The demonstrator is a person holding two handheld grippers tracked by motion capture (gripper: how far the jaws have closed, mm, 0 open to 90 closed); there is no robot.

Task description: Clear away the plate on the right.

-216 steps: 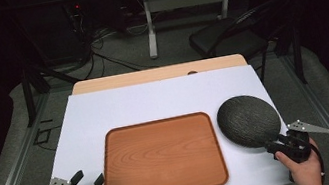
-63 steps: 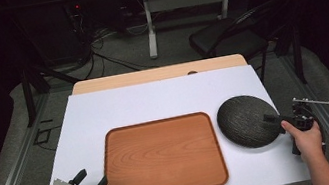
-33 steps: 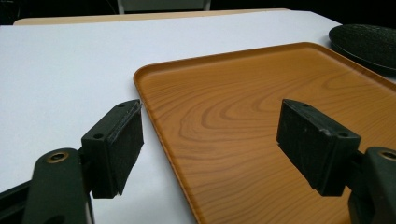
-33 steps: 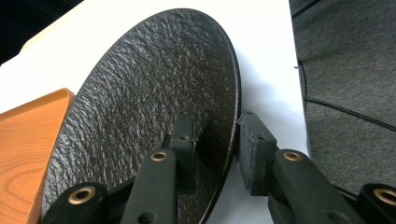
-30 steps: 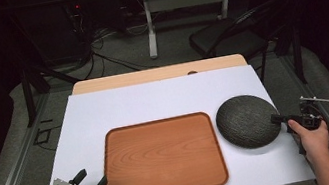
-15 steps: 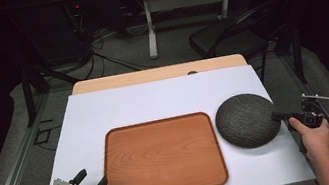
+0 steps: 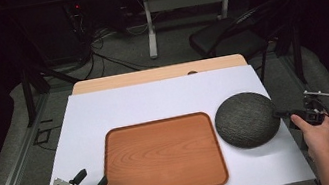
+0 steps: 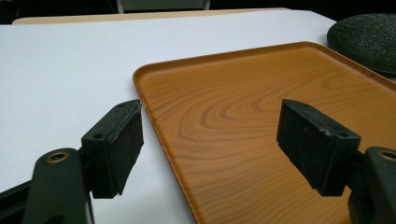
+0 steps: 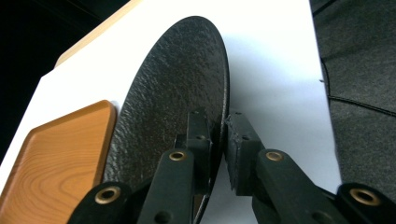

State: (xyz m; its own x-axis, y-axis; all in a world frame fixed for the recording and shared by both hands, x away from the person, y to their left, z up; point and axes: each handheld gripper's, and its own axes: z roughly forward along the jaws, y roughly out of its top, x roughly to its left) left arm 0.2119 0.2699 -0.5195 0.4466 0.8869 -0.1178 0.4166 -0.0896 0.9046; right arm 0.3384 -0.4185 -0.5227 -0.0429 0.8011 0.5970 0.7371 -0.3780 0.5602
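Plate: dark, round, rough-textured plate (image 7: 247, 119) on the white tabletop (image 7: 153, 99), just right of the wooden tray (image 7: 163, 158), near its right rim; whether the two touch I cannot tell.
Right gripper: your right gripper (image 9: 219, 135) has its jaws closing on the plate's near right edge, one pad over the top face and one under the rim. They look pinched on it.
Left gripper: your left gripper (image 8: 210, 149) hangs with jaws spread wide at the tray's near left corner, nothing between the pads, one jaw over the tabletop and one over the tray.
Handling: judge the plate stiff and fairly heavy for an edge pinch, likely stoneware, so brittle if dropped. The pebbled surface should give the pads good bite.
Where to hold: you have only the thin rim, so the far side will sag and lever against the pads. Seat the pads deeper over the rim before lifting.
Risk: a fast lift could let it pivot and clip the tray's raised rim.
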